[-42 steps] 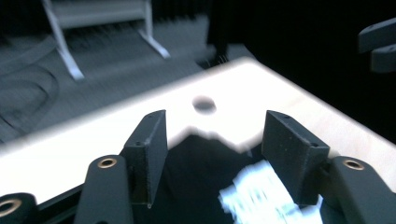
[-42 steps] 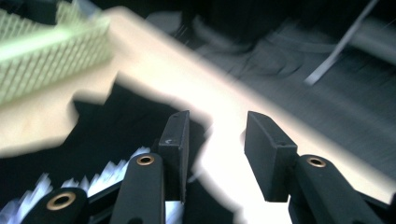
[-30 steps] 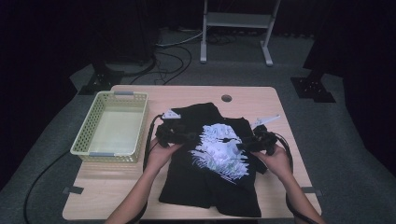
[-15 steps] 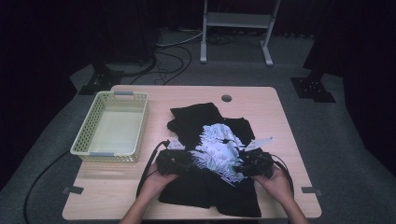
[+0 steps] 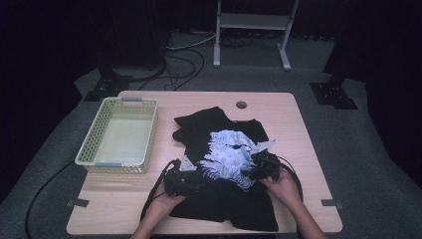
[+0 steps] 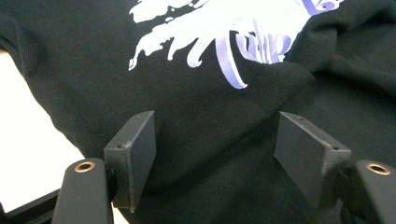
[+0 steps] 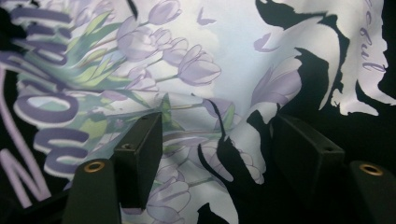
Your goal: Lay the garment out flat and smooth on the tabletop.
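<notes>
High view: black tee (image 5: 219, 149) mid-frame on worktop (image 5: 308, 149), soft, light; grab at hem/edge. Left tool (image 6: 224, 149) & right tool (image 7: 215, 154) both spread, nothing pinched.

Dim room: grey carpet (image 5: 348, 144), floor cables (image 5: 184, 59), white metal stand (image 5: 254, 30) behind wooden table (image 5: 278, 107).

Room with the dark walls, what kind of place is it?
Probably a recording studio or lab, not a home: black drapes surround one lit wooden table, cables trail over grey carpet, and a metal equipment stand sits behind.
</notes>
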The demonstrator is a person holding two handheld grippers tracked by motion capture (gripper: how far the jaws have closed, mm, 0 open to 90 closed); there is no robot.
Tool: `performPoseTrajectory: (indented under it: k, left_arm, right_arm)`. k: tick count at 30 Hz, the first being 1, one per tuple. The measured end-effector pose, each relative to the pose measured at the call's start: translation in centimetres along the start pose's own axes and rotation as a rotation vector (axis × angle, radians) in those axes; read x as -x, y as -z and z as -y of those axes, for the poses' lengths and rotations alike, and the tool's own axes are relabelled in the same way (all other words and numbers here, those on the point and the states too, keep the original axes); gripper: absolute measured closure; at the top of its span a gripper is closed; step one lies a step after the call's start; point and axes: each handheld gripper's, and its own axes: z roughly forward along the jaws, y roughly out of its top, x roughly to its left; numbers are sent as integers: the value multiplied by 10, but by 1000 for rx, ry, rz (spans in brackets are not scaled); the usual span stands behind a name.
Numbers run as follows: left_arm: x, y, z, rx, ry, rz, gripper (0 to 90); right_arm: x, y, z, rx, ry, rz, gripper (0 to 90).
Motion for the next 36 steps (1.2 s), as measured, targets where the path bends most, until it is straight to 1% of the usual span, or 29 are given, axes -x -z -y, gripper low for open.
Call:
performPoseTrajectory:
  k: [5, 8, 9, 10, 11, 14, 16, 17, 18, 19, 20, 21, 22, 23, 24, 26, 27, 28, 30, 31, 32, 33, 34, 35, 36]
  left_arm:
    - [-15, -6, -7, 0, 27, -35, 295]
    - [-24, -9, -11, -1, 45, -40, 290]
    - [-27, -10, -13, -6, 45, -42, 290]
    - [-29, -11, -14, -12, 53, -45, 279]
    - [-30, -12, -14, -10, 62, -45, 271]
    - [-30, -13, -16, -19, 63, -45, 263]
    - [-28, -13, -16, -23, 59, -50, 247]
    - [-27, -13, -16, -23, 61, -49, 239]
    - [-26, -11, -16, -18, 64, -48, 228]
    - [-25, -10, -16, -8, 66, -45, 223]
    - [-24, -8, -15, -3, 65, -43, 223]
    - [-22, -5, -15, 0, 62, -46, 223]
    - [-20, -3, -14, 0, 50, -50, 223]
    - [-18, 0, -13, 2, 46, -51, 223]
    - [-16, 2, -11, 7, 51, -52, 223]
    - [-13, 7, -8, 14, 45, -53, 220]
    - [-11, 8, -6, 14, 47, -49, 221]
    - [-10, 9, -4, 8, 41, -45, 221]
    - [-5, 10, 0, -7, 34, -43, 222]
    - [-4, 10, 1, -15, 32, -41, 222]
    - [-3, 9, 3, -24, 37, -33, 222]
    - [-1, 9, 4, -35, 40, -25, 222]
    - [0, 8, 6, -46, 42, -20, 221]
    - [2, 9, 7, -48, 41, -24, 218]
    - [4, 9, 7, -55, 40, -27, 213]
  right_arm:
    - [18, -13, -20, -17, -14, 11, 300]
    - [31, -20, -29, -13, -18, 13, 295]
    - [36, -23, -33, -14, -27, 16, 292]
    - [41, -25, -36, -14, -31, 19, 277]
    - [47, -27, -39, -14, -39, 22, 268]
    - [63, -34, -46, -7, -64, 35, 228]
    - [68, -37, -51, -18, -79, 38, 215]
    - [69, -37, -52, -26, -77, 37, 215]
    - [68, -35, -52, -21, -88, 36, 215]
    - [67, -31, -50, 3, -103, 27, 216]
    - [65, -26, -47, 36, -110, 6, 216]
    - [61, -20, -44, 53, -110, -5, 216]
    - [55, -14, -40, 70, -96, -10, 216]
    - [48, -7, -35, 90, -83, -19, 216]
    - [40, -2, -29, 95, -65, -29, 216]
    - [23, 8, -15, 105, -19, -39, 219]
    - [9, 13, 0, 93, 4, -77, 221]
    - [9, 13, 0, 93, 4, -77, 221]
    - [-4, 15, 14, 80, 24, -104, 242]
    - [-10, 15, 20, 72, 40, -109, 242]
    - [-16, 14, 24, 65, 53, -101, 242]
    - [-20, 14, 27, 56, 57, -106, 232]
    - [-24, 14, 30, 61, 64, -96, 227]
    - [-27, 14, 31, 59, 71, -84, 228]
    - [-29, 14, 30, 54, 69, -82, 228]
